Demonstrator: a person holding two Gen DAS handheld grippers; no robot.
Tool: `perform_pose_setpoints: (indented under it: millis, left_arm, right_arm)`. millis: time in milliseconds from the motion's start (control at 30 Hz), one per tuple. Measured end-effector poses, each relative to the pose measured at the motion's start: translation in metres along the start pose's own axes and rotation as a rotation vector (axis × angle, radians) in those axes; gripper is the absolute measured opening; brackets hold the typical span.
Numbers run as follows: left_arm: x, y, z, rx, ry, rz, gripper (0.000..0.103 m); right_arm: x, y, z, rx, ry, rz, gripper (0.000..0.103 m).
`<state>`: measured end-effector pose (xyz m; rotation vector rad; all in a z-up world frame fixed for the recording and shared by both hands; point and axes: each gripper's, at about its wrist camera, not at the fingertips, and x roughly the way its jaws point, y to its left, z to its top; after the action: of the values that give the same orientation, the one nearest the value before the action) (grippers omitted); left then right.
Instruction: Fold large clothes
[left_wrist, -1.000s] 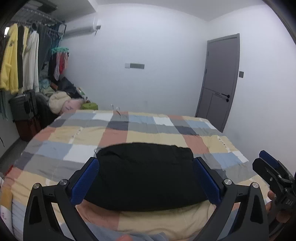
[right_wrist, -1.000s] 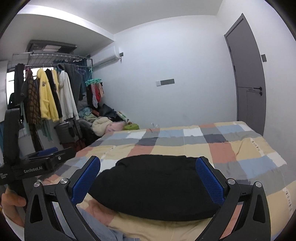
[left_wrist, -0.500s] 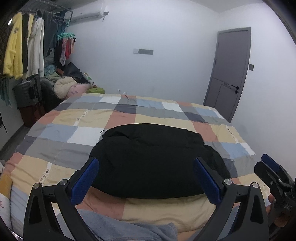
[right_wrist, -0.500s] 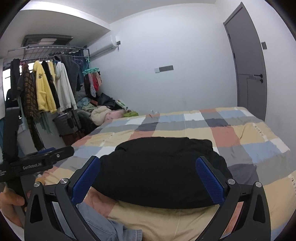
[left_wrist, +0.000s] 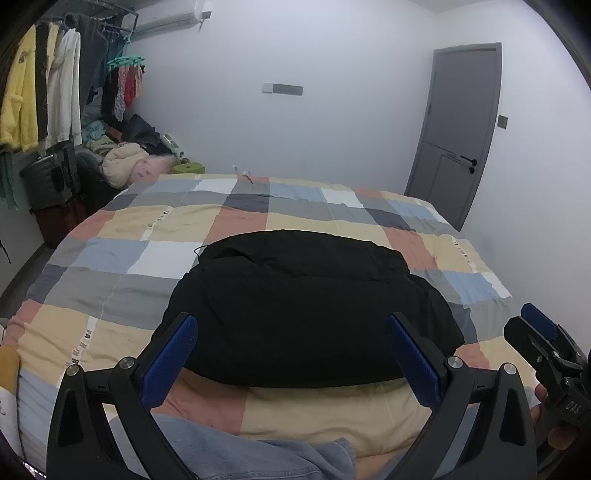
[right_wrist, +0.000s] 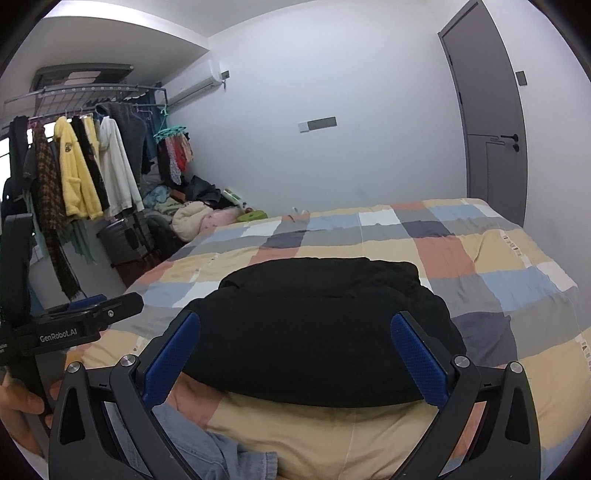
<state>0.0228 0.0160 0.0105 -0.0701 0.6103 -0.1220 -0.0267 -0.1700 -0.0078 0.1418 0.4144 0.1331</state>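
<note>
A black garment (left_wrist: 303, 310) (right_wrist: 321, 328) lies bundled in a rounded heap on the checked bed cover (left_wrist: 155, 229) (right_wrist: 498, 266), near the front edge. My left gripper (left_wrist: 291, 350) hovers open in front of the heap, blue pads wide apart and holding nothing. My right gripper (right_wrist: 295, 354) is also open and empty, just short of the heap. The right gripper (left_wrist: 543, 343) shows at the right edge of the left wrist view; the left gripper (right_wrist: 92, 314) shows at the left of the right wrist view, held by a hand (right_wrist: 18, 406).
A blue denim garment (left_wrist: 236, 454) (right_wrist: 207, 454) lies at the bed's front edge under the grippers. A clothes rack (right_wrist: 81, 166) with hanging clothes, a dark suitcase (left_wrist: 48, 181) and a clothes pile (left_wrist: 129, 166) stand left. A grey door (left_wrist: 458, 133) is right.
Both grippers have risen and tilted down, so the black heap now sits lower and fuller in both views. The denim garment has come into sight. The jaws stay open.
</note>
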Motion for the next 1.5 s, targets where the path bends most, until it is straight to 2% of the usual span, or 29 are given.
perform_pose_setpoints:
  millis: [333,967,1067,1200,1400,1500]
  left_arm:
    - [0.0,0.0,-0.001,0.01,-0.001,0.022,0.102]
    - [-0.006,-0.001,-0.001,0.015,-0.016,0.007,0.102]
    - [-0.008,-0.002,-0.002,0.027,-0.026,0.04,0.102]
    - [-0.01,-0.003,-0.002,0.028,-0.029,0.014,0.102]
    - [-0.01,-0.002,-0.001,0.021,-0.032,0.018,0.102]
    - [-0.007,-0.003,-0.002,0.029,-0.029,0.043,0.102]
  right_arm:
    - [-0.001,0.0,0.002,0.003,-0.001,0.003,0.103]
    - [-0.001,0.0,0.0,-0.02,-0.004,-0.015,0.103]
    - [-0.003,0.0,0.0,-0.021,-0.01,-0.021,0.103]
    - [-0.003,0.0,-0.001,-0.02,-0.003,-0.022,0.103]
    - [-0.002,0.0,-0.001,-0.021,-0.001,-0.025,0.103]
    - [-0.001,0.0,-0.002,-0.027,-0.001,-0.03,0.103]
